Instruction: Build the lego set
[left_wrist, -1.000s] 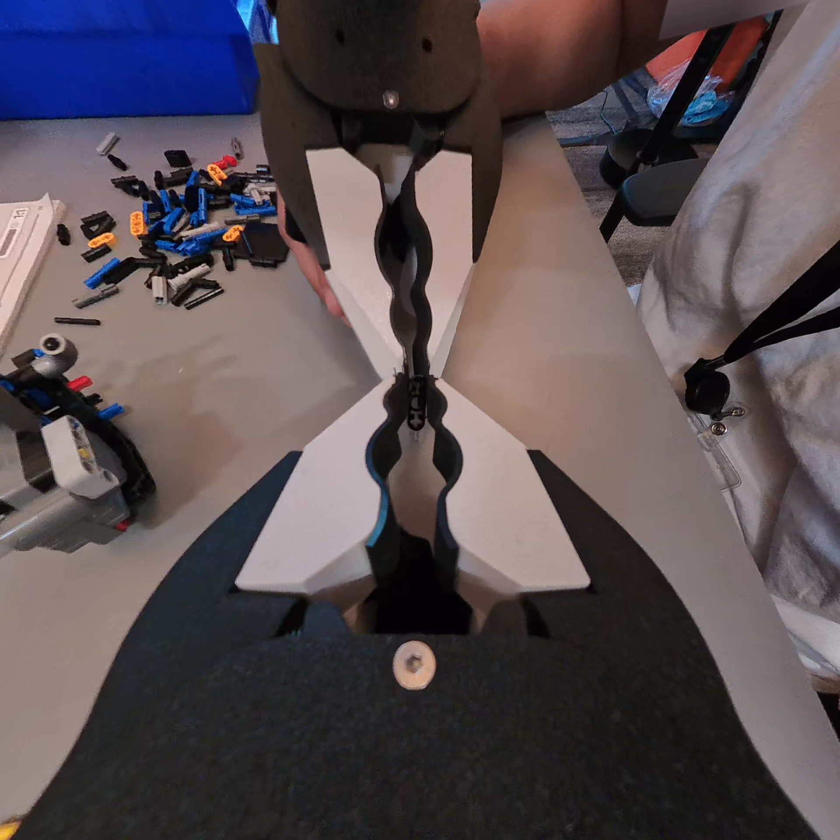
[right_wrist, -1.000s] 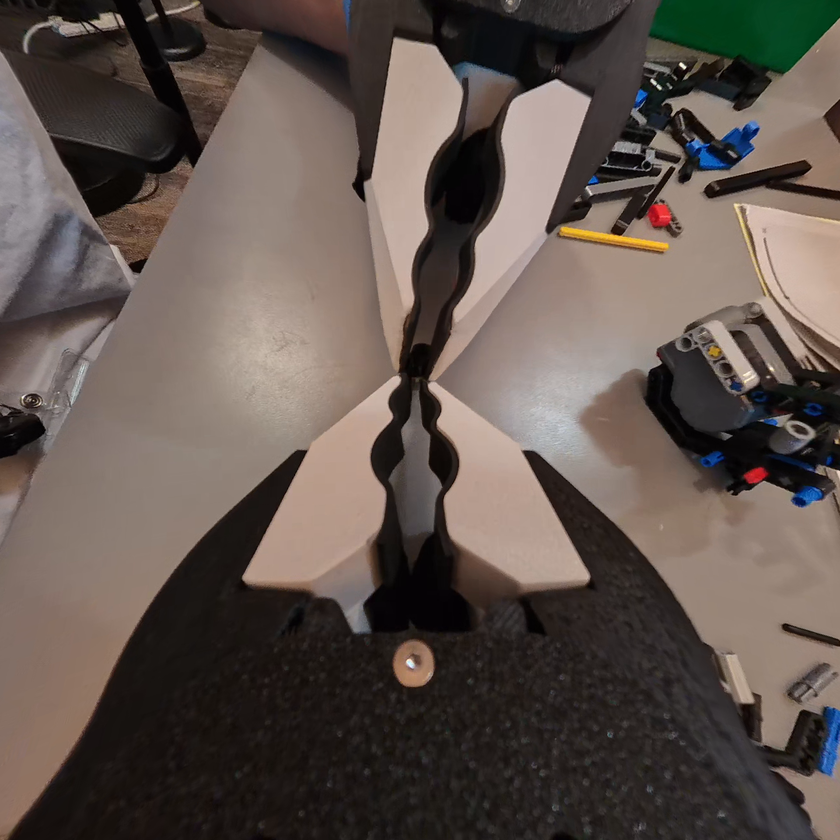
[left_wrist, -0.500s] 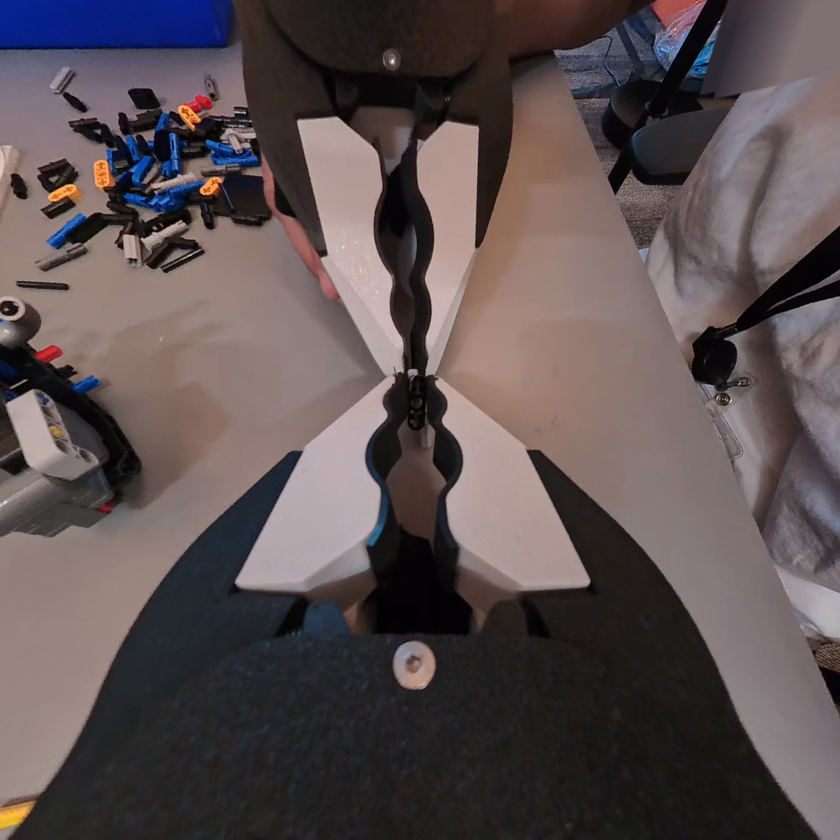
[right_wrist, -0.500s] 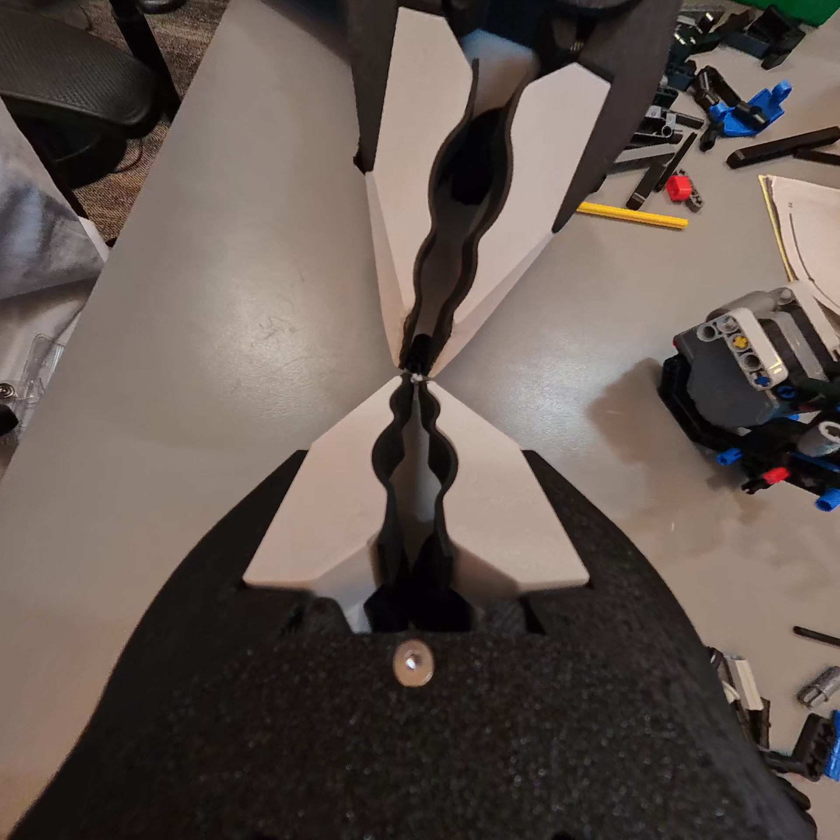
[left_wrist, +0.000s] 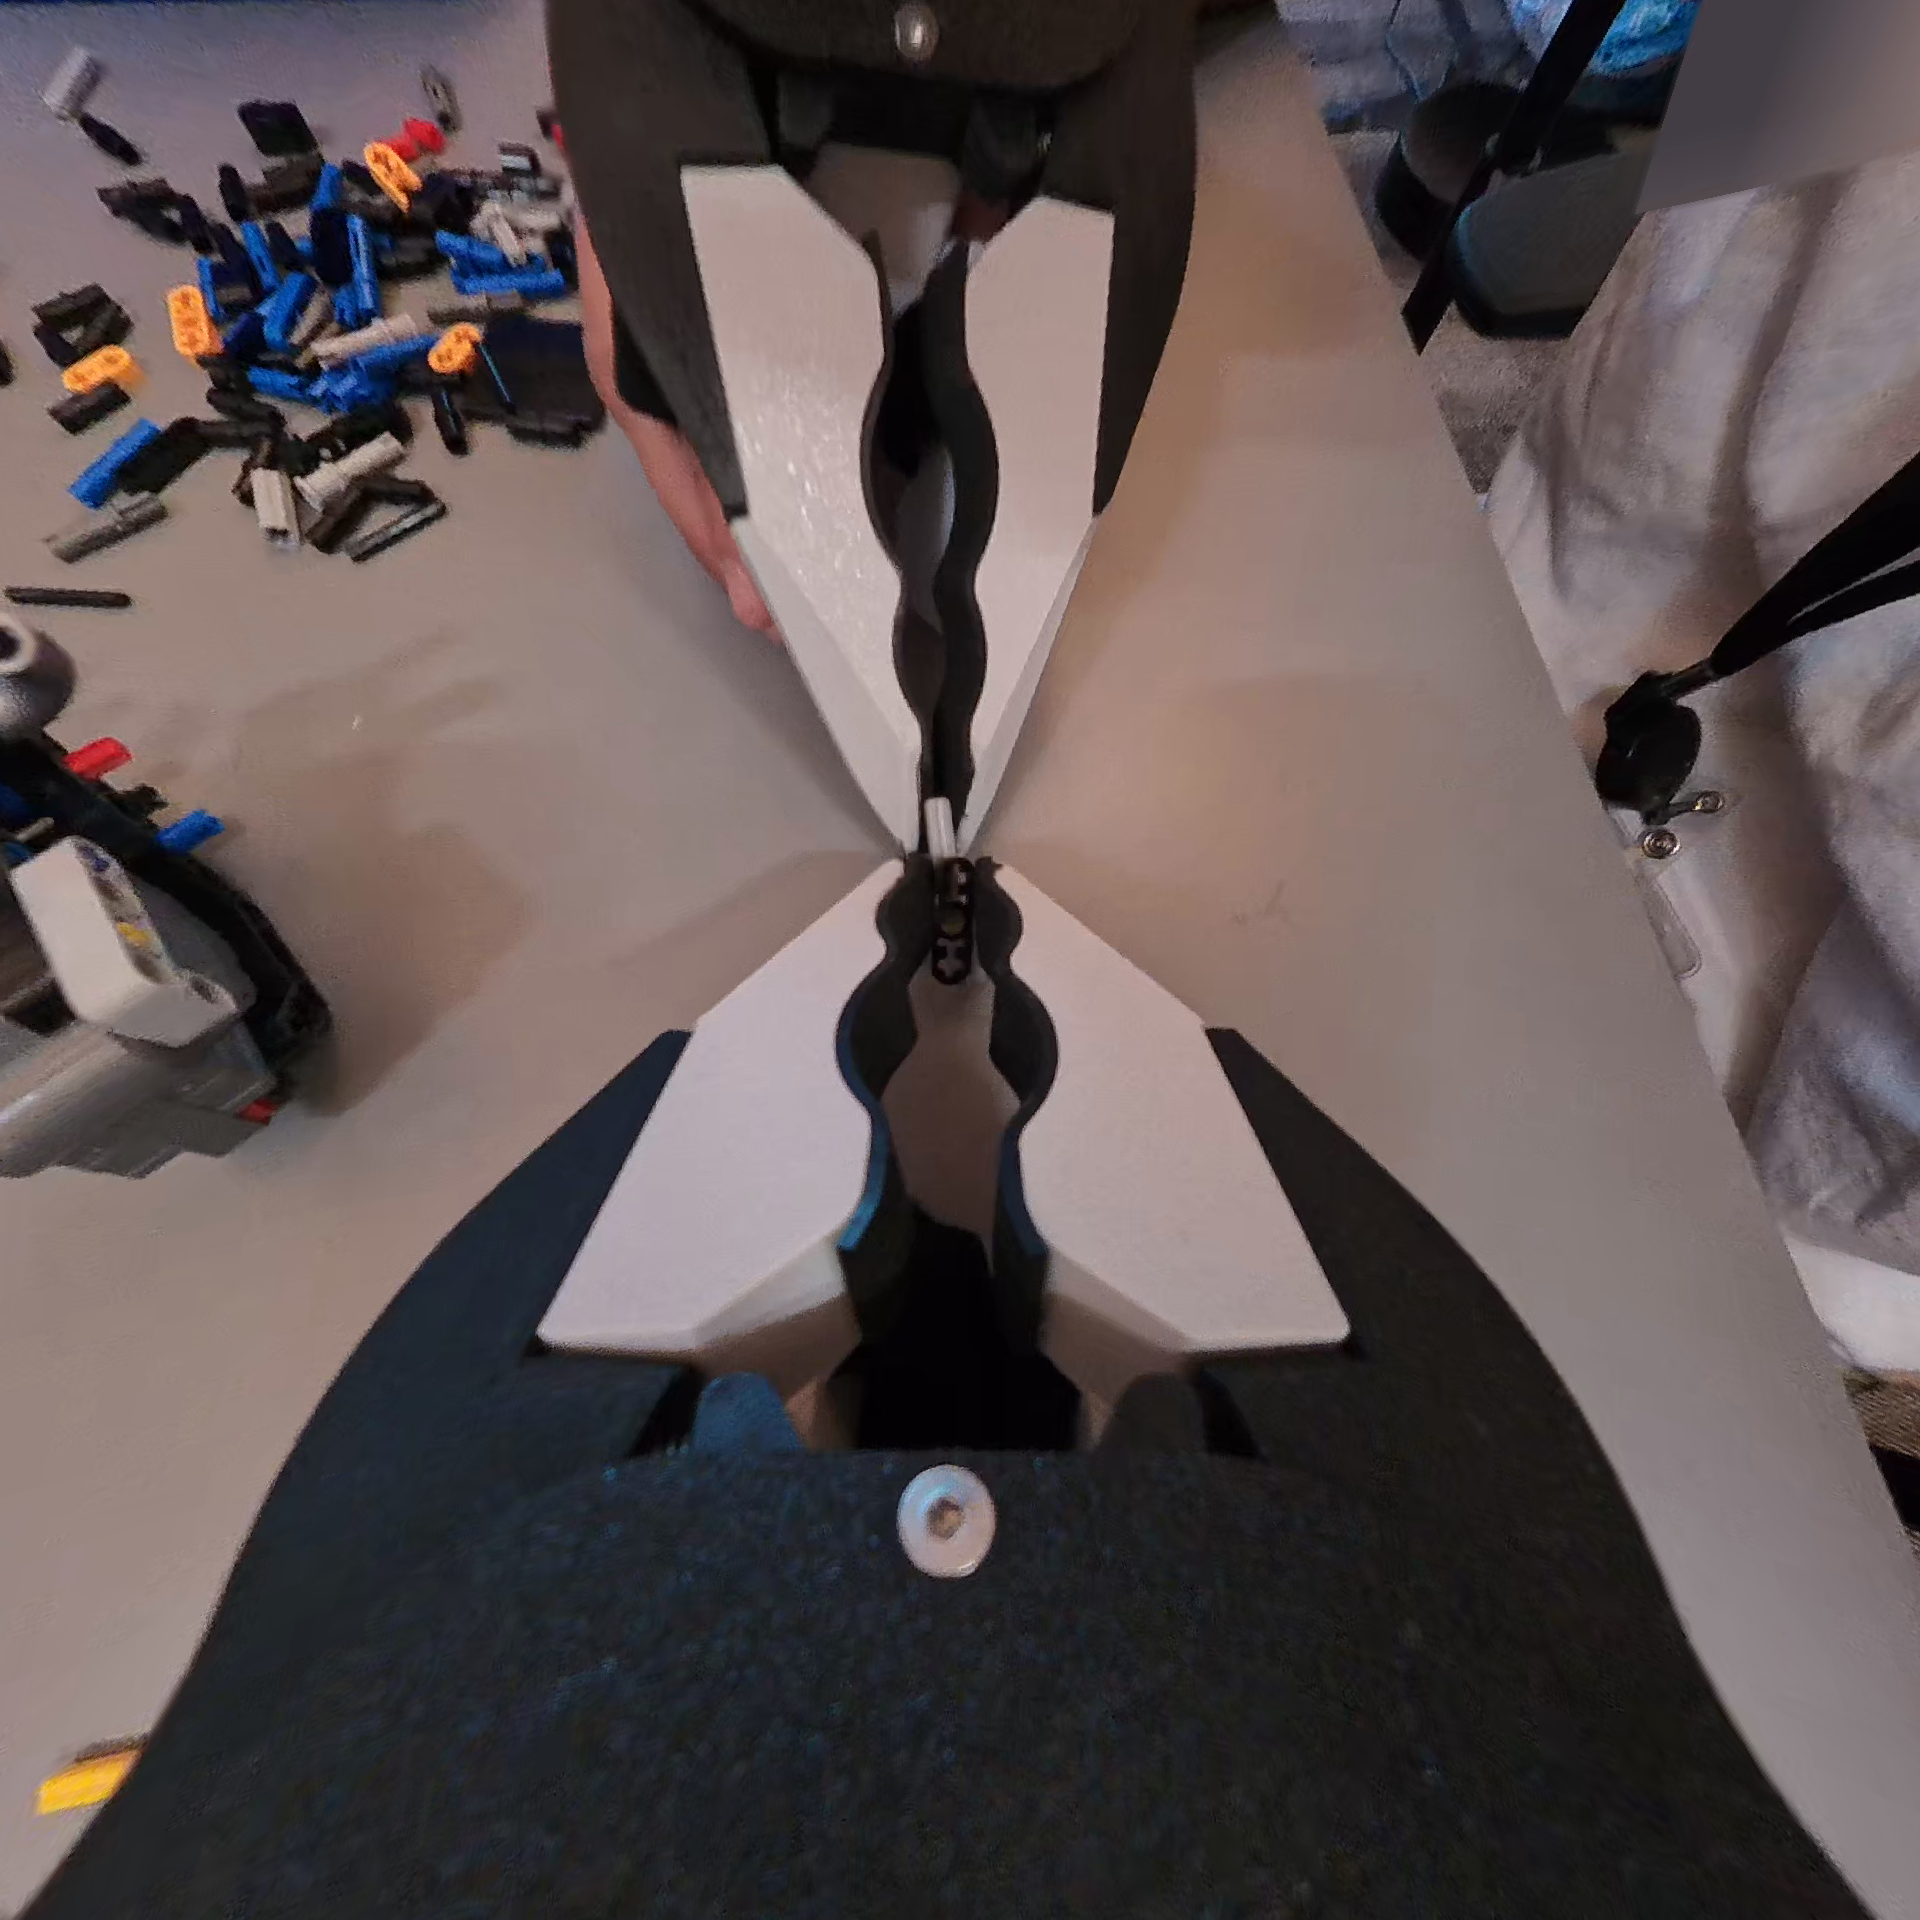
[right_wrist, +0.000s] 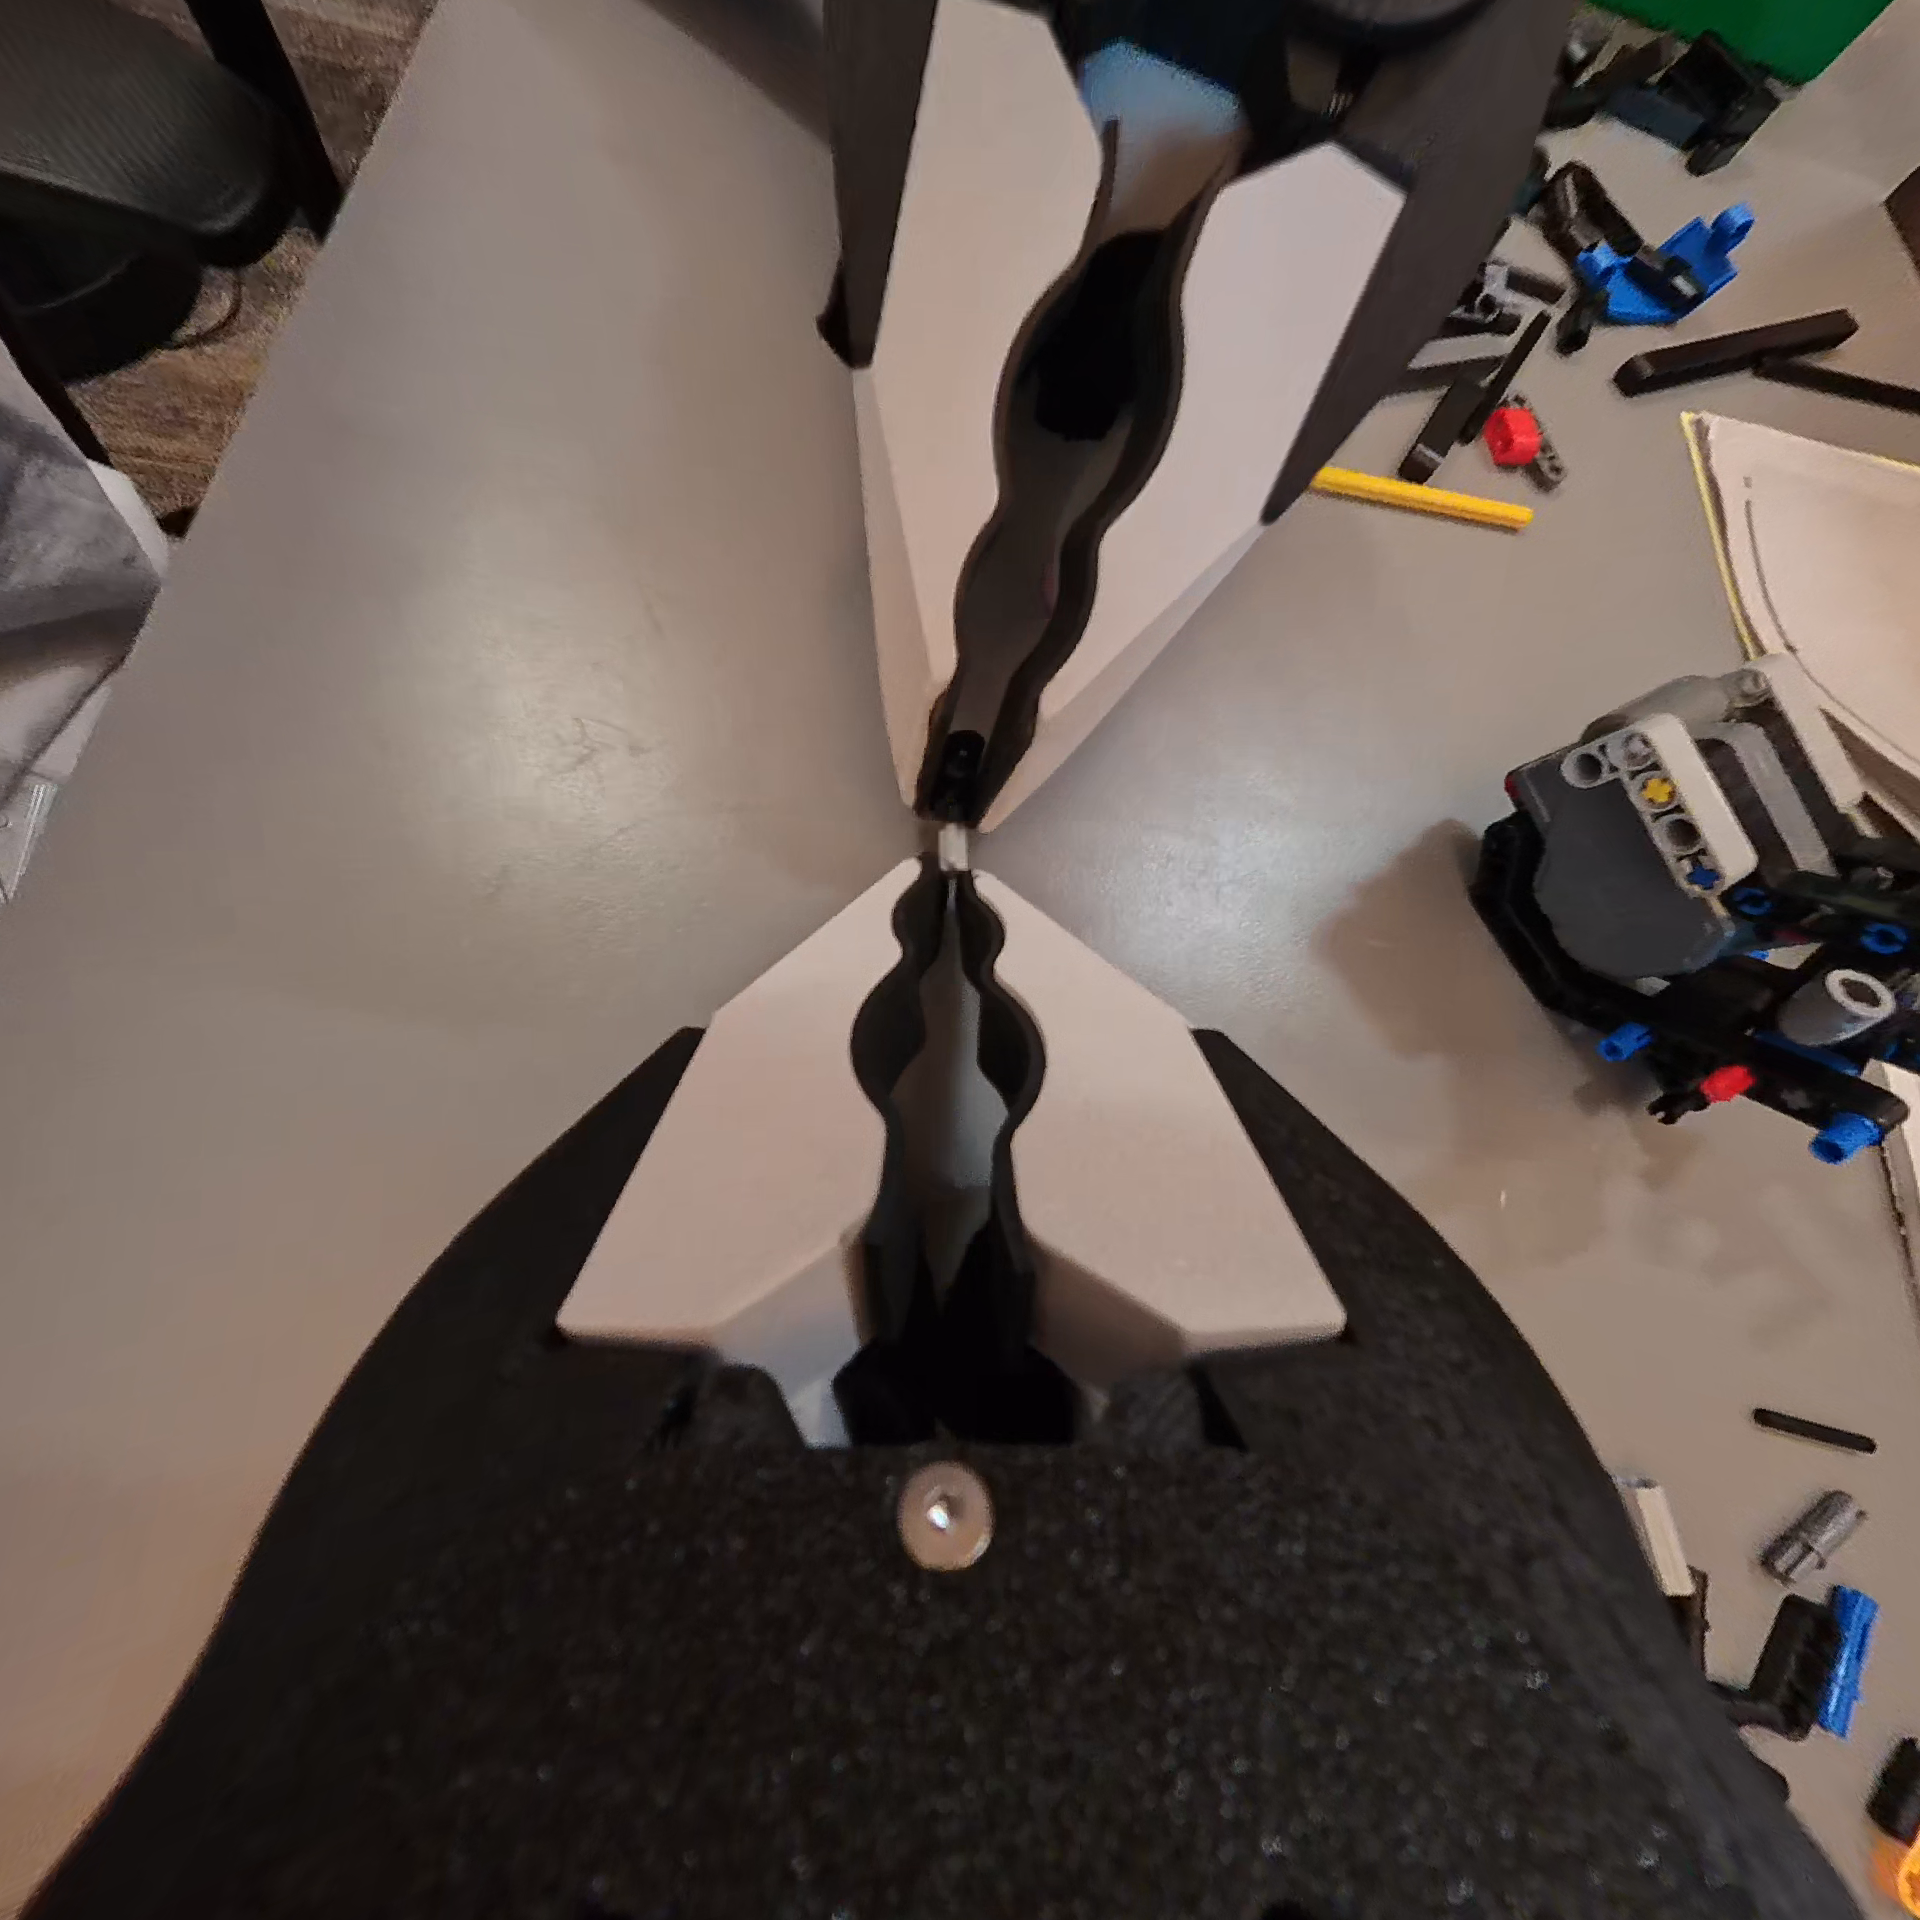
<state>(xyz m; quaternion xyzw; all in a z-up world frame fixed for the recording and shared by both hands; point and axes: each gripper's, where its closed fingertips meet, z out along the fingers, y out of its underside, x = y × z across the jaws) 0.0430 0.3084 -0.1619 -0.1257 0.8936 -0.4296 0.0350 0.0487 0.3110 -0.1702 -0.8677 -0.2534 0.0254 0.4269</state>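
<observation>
Left gripper (left_wrist: 951, 883): gripping a small black holed lego beam (left_wrist: 953, 925).
Right gripper (right_wrist: 951, 878): pinching a short pale grey lego pin (right_wrist: 952, 844).
Room: grey tabletop (left_wrist: 1247, 831) edge lying near, bare around the tips.
Change: pin now showing between the tips.

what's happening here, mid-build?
A person holds both grippers tip to tip above the grey table. The left gripper is shut on a small black beam with holes; the right gripper is shut on a light grey pin. The pin's tip meets the beam's end. The half-built model sits aside.
</observation>
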